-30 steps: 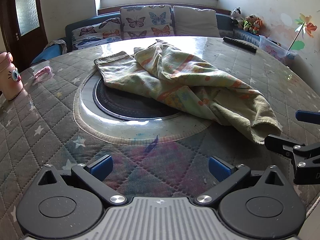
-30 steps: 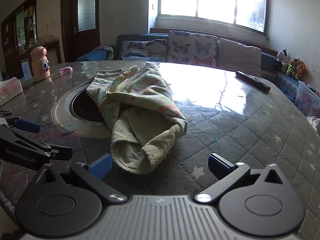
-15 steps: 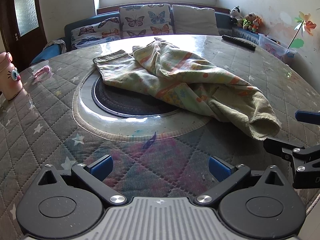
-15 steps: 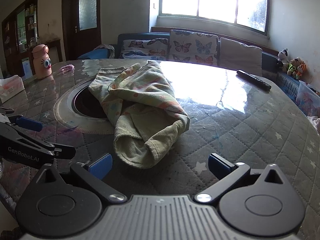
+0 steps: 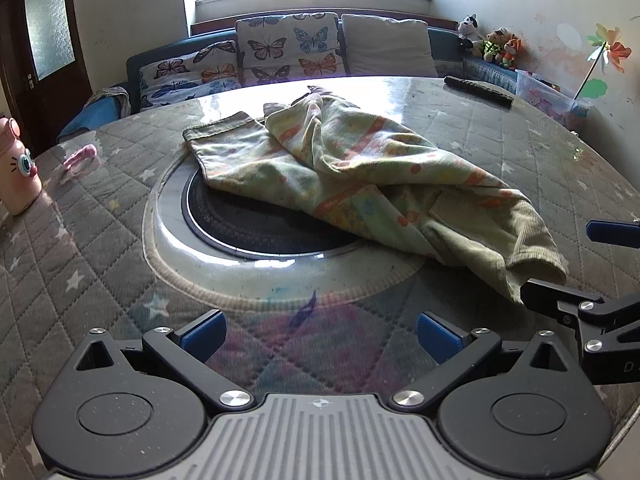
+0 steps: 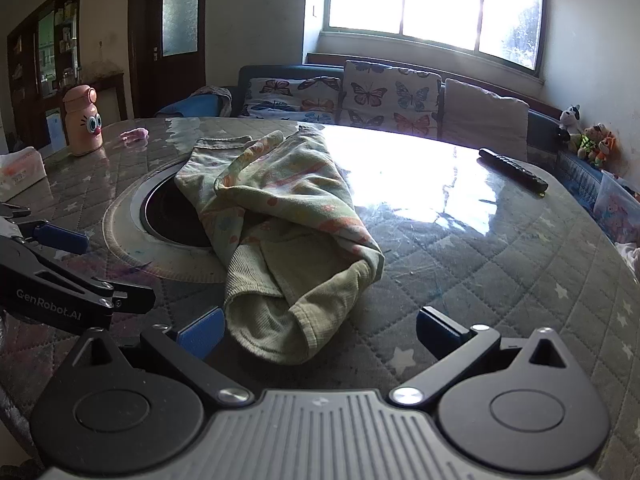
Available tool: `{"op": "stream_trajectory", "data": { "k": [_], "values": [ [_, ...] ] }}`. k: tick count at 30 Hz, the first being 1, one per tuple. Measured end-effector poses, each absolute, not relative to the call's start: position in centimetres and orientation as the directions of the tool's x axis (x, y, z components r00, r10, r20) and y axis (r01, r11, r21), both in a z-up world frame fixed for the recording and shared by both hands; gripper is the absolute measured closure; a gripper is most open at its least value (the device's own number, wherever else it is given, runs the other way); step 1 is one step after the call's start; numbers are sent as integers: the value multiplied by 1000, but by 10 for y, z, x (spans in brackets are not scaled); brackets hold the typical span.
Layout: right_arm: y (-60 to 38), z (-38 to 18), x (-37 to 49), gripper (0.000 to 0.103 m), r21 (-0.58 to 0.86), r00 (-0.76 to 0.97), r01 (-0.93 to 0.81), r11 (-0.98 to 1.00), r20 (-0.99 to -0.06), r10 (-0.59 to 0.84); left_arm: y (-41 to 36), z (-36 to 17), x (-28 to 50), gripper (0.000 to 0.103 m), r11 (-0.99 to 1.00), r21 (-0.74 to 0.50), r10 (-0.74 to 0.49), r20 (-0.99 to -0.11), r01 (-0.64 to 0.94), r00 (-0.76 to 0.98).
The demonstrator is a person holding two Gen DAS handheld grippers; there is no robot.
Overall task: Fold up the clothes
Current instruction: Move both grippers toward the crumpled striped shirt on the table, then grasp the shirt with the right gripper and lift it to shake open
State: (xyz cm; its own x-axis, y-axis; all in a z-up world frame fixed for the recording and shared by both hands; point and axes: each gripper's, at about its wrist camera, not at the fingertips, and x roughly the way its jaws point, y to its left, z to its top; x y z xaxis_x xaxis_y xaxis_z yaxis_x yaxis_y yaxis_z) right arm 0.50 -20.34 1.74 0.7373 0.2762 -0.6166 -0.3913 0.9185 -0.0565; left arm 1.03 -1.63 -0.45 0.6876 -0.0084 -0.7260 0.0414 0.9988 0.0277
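Observation:
A crumpled green patterned garment [image 5: 360, 176] lies on the round quilted table [image 5: 80, 264], partly over the dark round inset [image 5: 256, 228]. It also shows in the right wrist view [image 6: 288, 236], its ribbed cuff end [image 6: 276, 328] nearest the camera. My left gripper [image 5: 320, 332] is open and empty, low over the table short of the garment. My right gripper [image 6: 320, 330] is open with the cuff end lying between its fingers, the left pad [image 6: 200, 330] beside the cloth. The right gripper also shows at the right edge of the left wrist view [image 5: 580, 272].
A pink bottle [image 6: 82, 120] and a small pink item [image 6: 135, 134] stand at the table's far left. A tissue box [image 6: 20, 168] is at the left edge. A black remote [image 6: 512, 170] lies far right. A sofa with butterfly cushions [image 5: 288, 48] runs behind the table.
Both grippers have moved forward toward the garment. The cuff end now sits between the right gripper's fingers. The garment itself has not moved.

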Motion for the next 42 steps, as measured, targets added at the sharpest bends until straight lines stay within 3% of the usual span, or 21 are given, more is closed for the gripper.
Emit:
{"op": "stream_trajectory", "data": {
  "k": [15,33,36,39,40,41,42],
  "values": [
    [-172,41,54,6,-64,717,-478,876,-605,347,8,1,42,0,1000,29,27,-719,-8,694],
    [-93,42,166,37,89,585,-578,811,-648,488,34,-7,68,0,999,4,37,-743,-50,668],
    [-82,35,184,47,114,560,-578,808,-665,494,35,-10,71,0,999,2,37,-750,-54,660],
    [-81,27,200,76,171,530,-559,811,-679,508,37,-12,76,1,998,2,40,-757,-59,652],
    [-82,25,204,90,190,525,-549,814,-680,513,37,-12,77,1,998,3,41,-758,-59,651],
    [-84,26,206,99,192,532,-540,819,-676,509,37,-12,78,1,998,5,42,-758,-59,651],
    [-87,28,206,99,187,546,-535,824,-668,506,37,-11,78,1,998,5,43,-757,-59,652]
  ]
}}
